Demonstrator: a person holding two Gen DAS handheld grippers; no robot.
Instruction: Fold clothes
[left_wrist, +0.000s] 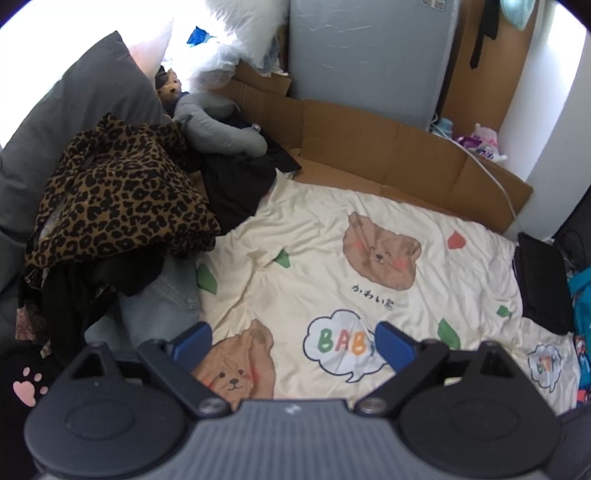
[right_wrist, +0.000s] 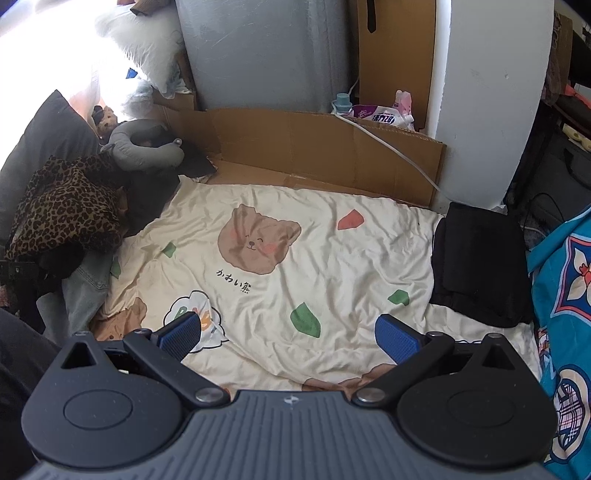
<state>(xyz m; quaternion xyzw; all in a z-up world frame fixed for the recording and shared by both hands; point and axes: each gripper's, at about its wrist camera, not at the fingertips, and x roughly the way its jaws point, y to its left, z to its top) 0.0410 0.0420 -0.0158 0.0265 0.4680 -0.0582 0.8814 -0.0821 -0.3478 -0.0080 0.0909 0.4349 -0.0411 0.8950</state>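
A heap of unfolded clothes lies at the left of the bed: a leopard-print garment (left_wrist: 122, 199) (right_wrist: 62, 206) on top, black garments (left_wrist: 236, 184) beside and under it, pale denim (left_wrist: 166, 299) (right_wrist: 85, 291) below. A folded black garment (right_wrist: 476, 262) (left_wrist: 543, 280) rests at the right edge of the cream bear-print sheet (left_wrist: 332, 221) (right_wrist: 314, 258). My left gripper (left_wrist: 293, 345) hovers open over the sheet near the front, nothing between its blue pads. My right gripper (right_wrist: 288, 336) is likewise open and empty above the sheet.
A grey pillow (left_wrist: 74, 103) and a grey neck pillow (left_wrist: 218, 125) (right_wrist: 144, 147) sit behind the heap. Flattened cardboard (left_wrist: 388, 147) (right_wrist: 314, 147) lines the far edge, with a white cable (right_wrist: 391, 147) over it. A blue patterned cloth (right_wrist: 565, 295) lies at the right.
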